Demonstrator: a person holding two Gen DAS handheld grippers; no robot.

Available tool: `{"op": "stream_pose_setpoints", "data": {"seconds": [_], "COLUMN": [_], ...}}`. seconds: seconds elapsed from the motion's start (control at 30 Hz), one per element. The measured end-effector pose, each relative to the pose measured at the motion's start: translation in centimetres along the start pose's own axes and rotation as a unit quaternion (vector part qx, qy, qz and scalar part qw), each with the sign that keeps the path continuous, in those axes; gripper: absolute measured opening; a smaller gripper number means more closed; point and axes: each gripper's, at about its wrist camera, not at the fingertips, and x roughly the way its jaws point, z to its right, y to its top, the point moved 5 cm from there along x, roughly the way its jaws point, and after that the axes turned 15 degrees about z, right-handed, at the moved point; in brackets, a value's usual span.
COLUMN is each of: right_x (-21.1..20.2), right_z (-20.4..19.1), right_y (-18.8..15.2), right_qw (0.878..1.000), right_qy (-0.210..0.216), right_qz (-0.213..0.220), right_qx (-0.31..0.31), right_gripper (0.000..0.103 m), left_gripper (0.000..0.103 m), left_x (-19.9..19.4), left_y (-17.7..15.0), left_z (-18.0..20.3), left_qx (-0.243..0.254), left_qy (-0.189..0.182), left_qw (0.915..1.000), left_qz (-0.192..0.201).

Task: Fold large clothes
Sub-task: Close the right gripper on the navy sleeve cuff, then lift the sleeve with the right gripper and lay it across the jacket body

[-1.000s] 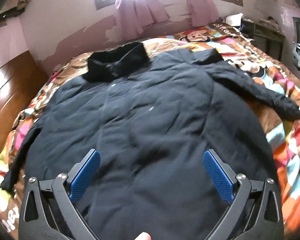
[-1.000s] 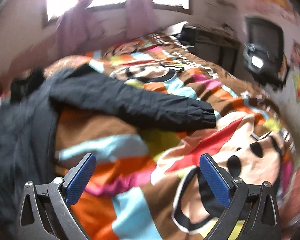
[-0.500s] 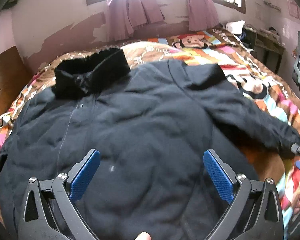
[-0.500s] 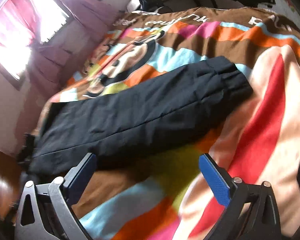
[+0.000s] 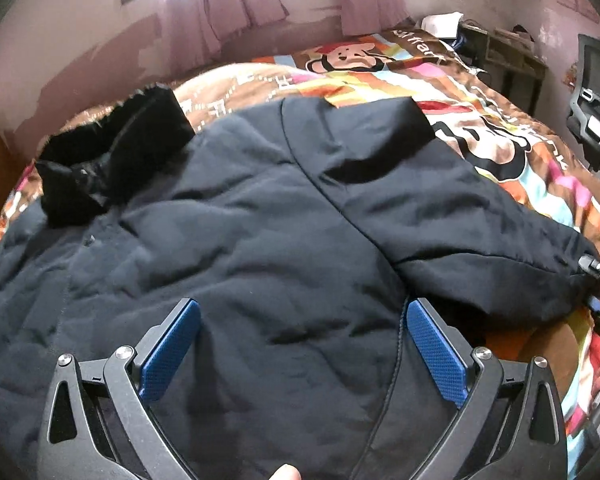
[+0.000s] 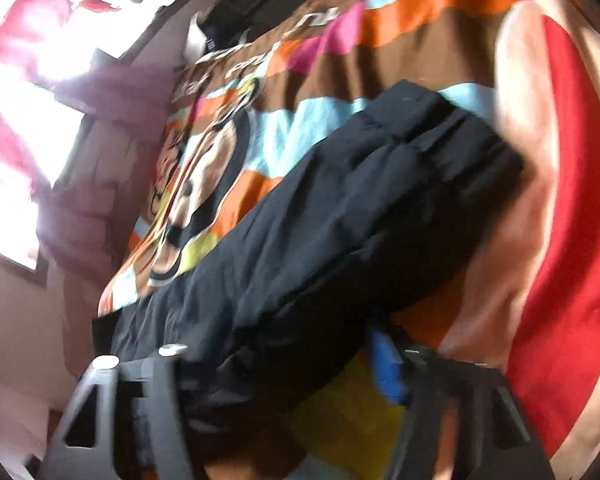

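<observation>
The right gripper (image 6: 284, 364) has its jaws just closing on the sleeve (image 6: 340, 216) of the dark coat (image 5: 240, 240): the padded fabric fills the gap between them, the blue pad (image 6: 384, 364) tight against one side, though blur hides whether the far side presses home. The grip sits some way up from the cuff (image 6: 452, 136), which lies ahead of the jaws on the patterned bedspread (image 6: 420, 40). The left gripper (image 5: 300, 344) hangs with jaws spread wide and nothing between them, over the coat's body, the fur collar (image 5: 112, 152) well beyond. To do this step well, I would confirm a firm bite through both sleeve layers before lifting, then carry the sleeve across the body while the left gripper pins the chest flat.
</observation>
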Motion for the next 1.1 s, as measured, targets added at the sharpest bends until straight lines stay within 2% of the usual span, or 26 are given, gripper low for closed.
{"op": "stream_pose_setpoints", "data": {"seconds": [0.1,0.13,0.27,0.33,0.43,0.53,0.63,0.73,0.83,0.93,1.1], "right_x": [-0.4,-0.9,-3.3,-4.8,-7.5,-10.4,-13.3,-16.3,-19.2,-20.3,-21.2], "right_z": [-0.8,-1.5,-5.3,-8.1,-13.5,-19.4,-25.2,-30.5,-34.7,-36.9,-37.6], "right_y": [0.5,1.0,2.6,3.4,3.9,2.8,-0.1,-4.7,-11.4,-17.7,-30.4], "right_qw": [1.0,0.999,0.994,0.988,0.971,0.946,0.911,0.864,0.806,0.764,0.672], "right_qy": [0.009,0.014,0.033,0.045,0.077,0.112,0.154,0.201,0.254,0.293,0.335], "right_qz": [0.008,0.018,0.066,0.094,0.132,0.158,0.175,0.187,0.181,0.152,0.093], "right_qx": [-0.015,-0.029,-0.084,-0.118,-0.184,-0.26,-0.34,-0.421,-0.503,-0.554,-0.654], "right_gripper": [0.016,0.012,0.01,0.009,0.008,0.008,0.008,0.007,0.007,0.007,0.007], "left_gripper": [0.101,0.101,0.101,0.101,0.101,0.101,0.101,0.101,0.101,0.101,0.101], "left_x": [-0.1,-0.2,-1.6,-3.0,-5.2,-8.0,-10.8,-14.3,-18.2,-22.0,-26.8], "left_y": [-0.1,0.0,0.9,1.5,2.0,1.9,1.6,1.0,-0.1,-1.4,-4.2], "left_z": [-0.4,-0.6,-1.6,-2.7,-4.8,-7.8,-10.8,-14.2,-17.8,-21.1,-25.4], "left_qx": [-0.012,-0.018,-0.024,-0.02,-0.026,-0.054,-0.08,-0.109,-0.135,-0.156,-0.187], "left_qy": [-0.009,-0.013,-0.021,-0.008,-0.009,-0.008,-0.002,0.009,0.018,0.032,0.053], "left_qw": [0.9999,0.9997,0.9995,0.9998,0.9996,0.9984,0.9966,0.9936,0.9898,0.9858,0.9788], "left_qz": [-0.004,-0.006,-0.004,0.003,0.008,0.014,0.019,0.029,0.04,0.052,0.064]}}
